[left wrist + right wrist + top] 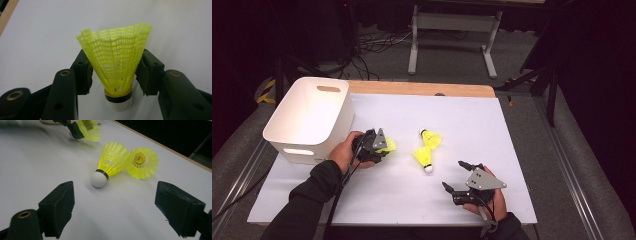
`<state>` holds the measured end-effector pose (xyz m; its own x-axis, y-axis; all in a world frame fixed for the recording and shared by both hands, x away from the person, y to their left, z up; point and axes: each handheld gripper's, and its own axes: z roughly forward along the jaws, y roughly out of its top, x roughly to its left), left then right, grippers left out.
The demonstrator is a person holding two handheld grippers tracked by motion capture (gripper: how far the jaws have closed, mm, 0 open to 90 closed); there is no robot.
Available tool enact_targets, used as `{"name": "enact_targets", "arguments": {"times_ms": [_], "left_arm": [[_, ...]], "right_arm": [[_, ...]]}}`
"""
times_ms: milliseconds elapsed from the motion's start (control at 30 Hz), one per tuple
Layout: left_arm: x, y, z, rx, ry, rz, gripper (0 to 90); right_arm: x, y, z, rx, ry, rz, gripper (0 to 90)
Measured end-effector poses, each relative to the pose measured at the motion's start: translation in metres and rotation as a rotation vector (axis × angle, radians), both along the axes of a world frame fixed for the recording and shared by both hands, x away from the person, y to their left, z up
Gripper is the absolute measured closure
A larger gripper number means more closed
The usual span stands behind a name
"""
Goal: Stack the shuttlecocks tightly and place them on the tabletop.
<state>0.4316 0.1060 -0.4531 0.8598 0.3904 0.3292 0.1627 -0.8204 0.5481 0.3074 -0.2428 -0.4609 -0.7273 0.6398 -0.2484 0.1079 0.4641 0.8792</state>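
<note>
Left gripper view is showing a yellow shuttlecock (115,62) sitting between the two black jaws of the left gripper (115,72), its white cork base pointing back toward the camera and its mesh skirt flaring out past the jaw tips; the jaws are pressing on the skirt from both sides, so the gripper is clamping it. In the high view that held shuttlecock is showing as a yellow patch at the front of the left gripper (379,145), just beside the near right corner of the white bin (309,117), over the white table sheet (512,150). Toward the middle of the sheet two more shuttlecocks are lying with their skirts touching: the nearer shuttlecock (424,158) is lying on its side with its white cork pointing toward the person, and the farther shuttlecock (432,138) is lying just behind it. In the right gripper view the nearer one (110,163) is lying ahead of the jaws, apart from them, with the farther one (142,162) turning its open skirt toward the camera. The right gripper (464,176) is resting low near the sheet's front edge with its jaws spread wide and nothing between them.
</note>
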Motion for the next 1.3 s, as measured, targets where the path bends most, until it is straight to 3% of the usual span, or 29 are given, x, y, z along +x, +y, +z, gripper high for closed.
{"name": "enact_targets", "arguments": {"times_ms": [200,400,467,600,733,900,1133,1300], "left_arm": [[0.003,-0.003,-0.005,-0.009,0.03,0.036,39.2],[0.004,-0.002,-0.005,-0.138,0.069,0.023,28.2],[0.006,-0.003,-0.005,-0.161,0.072,0.027,27.6],[0.01,-0.004,-0.004,-0.263,0.141,0.059,27.9],[0.012,-0.006,-0.002,-0.304,0.183,0.084,30.4],[0.009,-0.013,-0.002,-0.276,0.178,0.098,37.1],[0.003,-0.018,0.006,-0.185,0.099,0.073,62.0],[0.007,-0.022,0.01,-0.136,0.047,0.047,68.8]], "right_arm": [[0.001,0.0,-0.001,0.021,0.04,0.02,16.6],[0.003,-0.002,-0.001,0.043,0.058,0.017,16.6],[0.003,-0.002,-0.002,0.044,0.064,0.02,16.5],[0.003,-0.002,-0.002,0.043,0.069,0.024,16.5],[0.003,-0.001,-0.002,0.045,0.074,0.029,16.5],[0.003,-0.001,-0.002,0.039,0.071,0.031,16.5],[0.003,-0.001,-0.003,0.037,0.076,0.03,16.3],[0.003,0.001,-0.004,0.025,0.079,0.034,16.1]]}}
